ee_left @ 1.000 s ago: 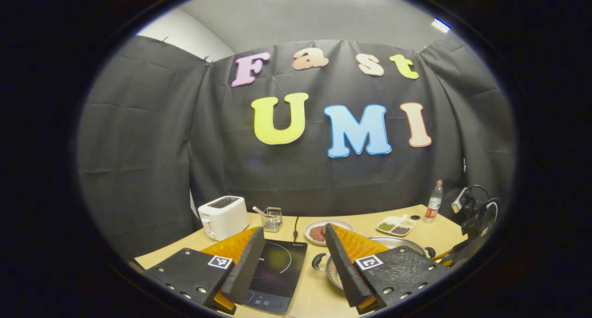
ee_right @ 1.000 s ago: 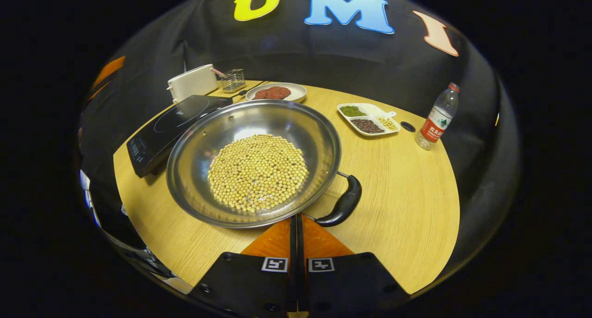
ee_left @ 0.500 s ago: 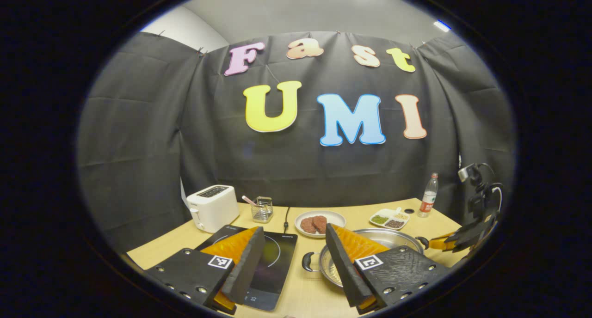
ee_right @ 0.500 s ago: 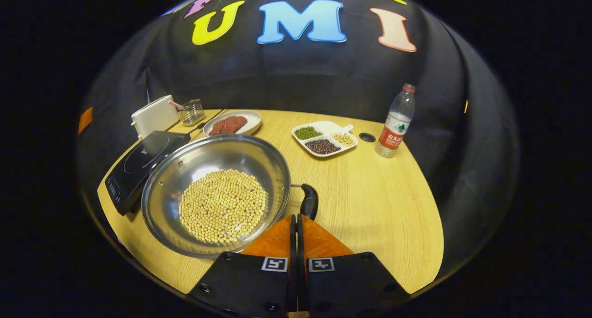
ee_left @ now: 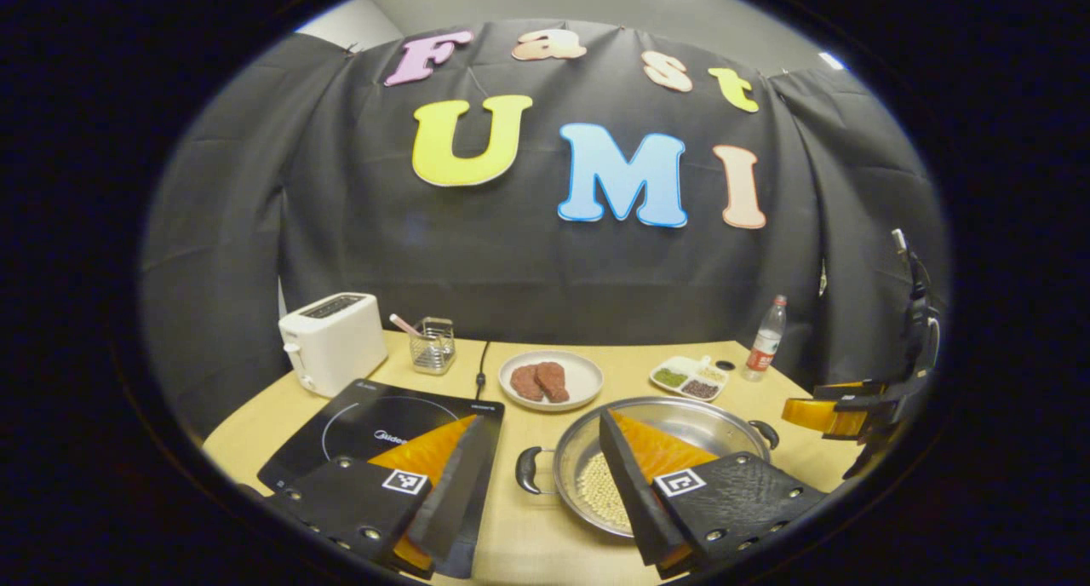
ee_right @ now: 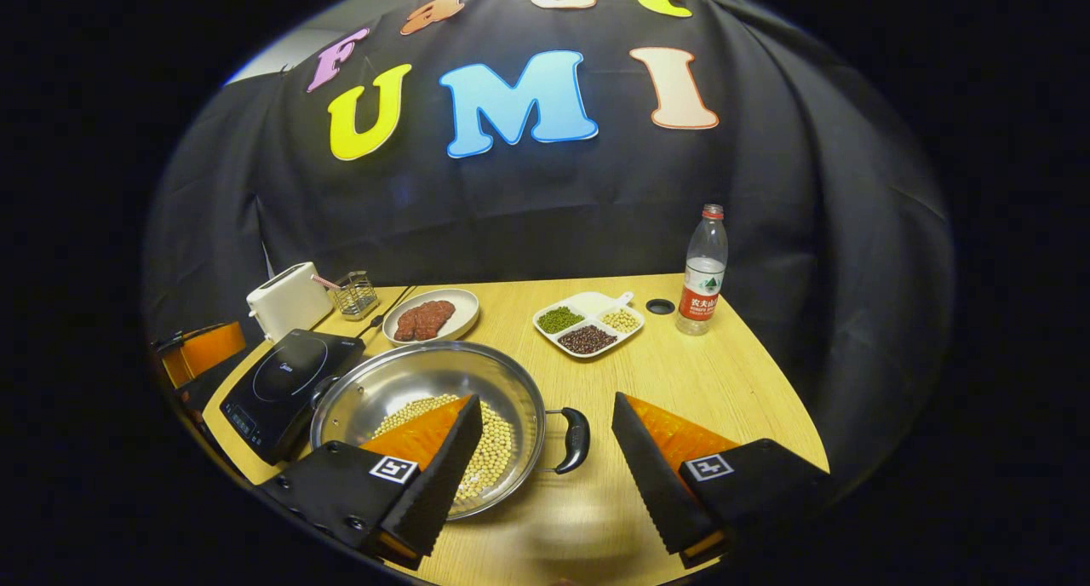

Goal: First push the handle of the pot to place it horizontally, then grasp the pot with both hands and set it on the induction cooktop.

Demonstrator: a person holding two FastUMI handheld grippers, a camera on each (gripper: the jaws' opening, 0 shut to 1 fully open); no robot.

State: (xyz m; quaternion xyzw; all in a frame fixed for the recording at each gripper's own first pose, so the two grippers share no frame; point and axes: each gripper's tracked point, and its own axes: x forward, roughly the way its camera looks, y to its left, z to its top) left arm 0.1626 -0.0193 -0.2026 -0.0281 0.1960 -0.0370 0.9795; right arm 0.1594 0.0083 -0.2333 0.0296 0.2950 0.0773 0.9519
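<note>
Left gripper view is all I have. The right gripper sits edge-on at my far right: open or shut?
Observer: Open. In the right gripper view, the right gripper has its fingers spread wide and holds nothing.
Operator: Pot handle relative to it?
Observer: The round steel pot's black loop handle lies in the gap between those fingers, untouched.
Operator: Contents? My own finger blocks the pot.
Observer: Pale round soybeans cover its bottom.
</note>
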